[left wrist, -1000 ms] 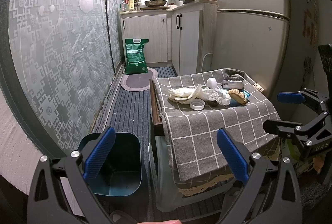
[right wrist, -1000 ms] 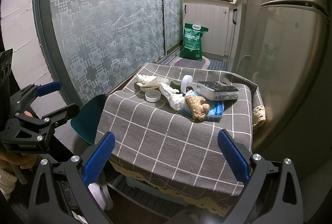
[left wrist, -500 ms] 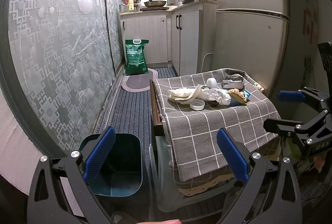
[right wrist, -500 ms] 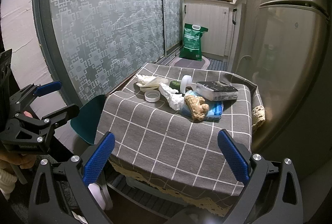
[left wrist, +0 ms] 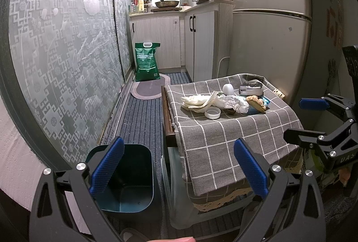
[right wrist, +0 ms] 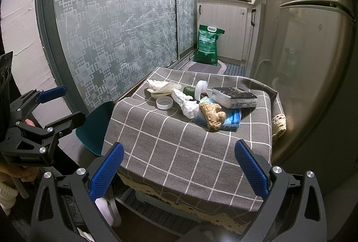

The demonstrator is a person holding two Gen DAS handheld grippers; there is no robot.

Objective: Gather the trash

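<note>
A small tabletop (right wrist: 174,152) covered by a grey checked cloth is seen in a narrow kitchen corridor, with a frosted patterned glass door on the left and a refrigerator (left wrist: 270,45) on the right. On the floor to the left of the table stands a dark teal trash bin (left wrist: 125,179); its inside appears empty as far as can be seen.

No item seems to have been collected yet. All the clutter is gathered on the far half of the tabletop: a pile of crumpled white tissue (right wrist: 185,103), a flattened whitish wrapper (right wrist: 161,87) at the far left, a round white lid (right wrist: 164,103) lying flat just in front of it, a white cap standing on edge (right wrist: 200,89), a small green object (right wrist: 189,90) beside it, a knob of ginger (right wrist: 211,115) resting on a blue packet (right wrist: 232,120), and a dark-topped white package (right wrist: 235,96) at the far right. Which of these count as trash can only be judged; the tissue, wrapper and lids seem the likeliest.

The left gripper (left wrist: 179,168) is held above the bin and the table's near left corner, its blue-padded fingers spread wide and holding nothing. The right gripper (right wrist: 179,170) is held at the table's near edge, fingers likewise spread and empty. Both are well apart from the clutter, so the whole collection is judged to remain.
</note>
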